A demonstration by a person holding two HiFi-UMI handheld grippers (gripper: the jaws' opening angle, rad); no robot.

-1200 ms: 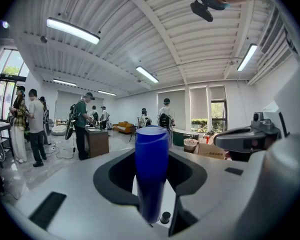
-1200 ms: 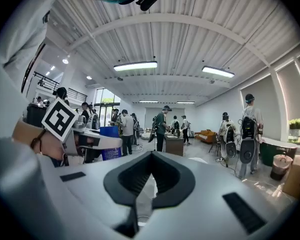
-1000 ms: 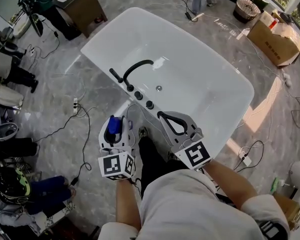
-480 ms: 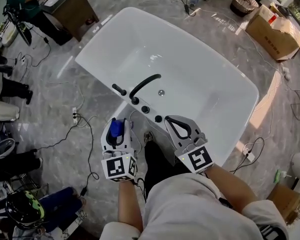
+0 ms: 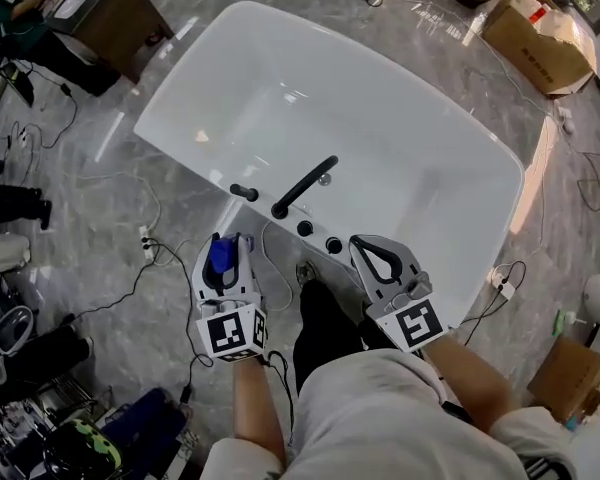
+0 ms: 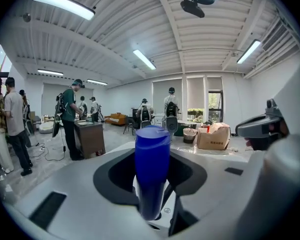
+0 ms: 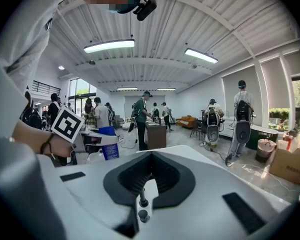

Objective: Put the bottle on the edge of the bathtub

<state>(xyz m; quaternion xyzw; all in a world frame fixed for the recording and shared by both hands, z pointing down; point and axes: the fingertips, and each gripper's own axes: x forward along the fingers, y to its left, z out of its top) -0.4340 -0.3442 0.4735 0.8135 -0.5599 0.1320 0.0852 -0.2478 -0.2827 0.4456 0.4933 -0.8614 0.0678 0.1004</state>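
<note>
Grey marbled floor (image 5: 100, 173) with white bathtub (image 5: 380, 108), cables (image 5: 158, 268), cardboard box (image 5: 538, 30).

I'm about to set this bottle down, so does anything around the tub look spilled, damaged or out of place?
Nothing looks spilled or damaged. The blue bottle is held in the left gripper. The only untidy thing is loose cables and a power strip sprawled on the floor beside the bathtub.

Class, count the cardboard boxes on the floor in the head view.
2. One cardboard box sits on the floor beyond the bathtub, top right; the other stands at the right edge, lower down. More may lie outside the view.
</note>
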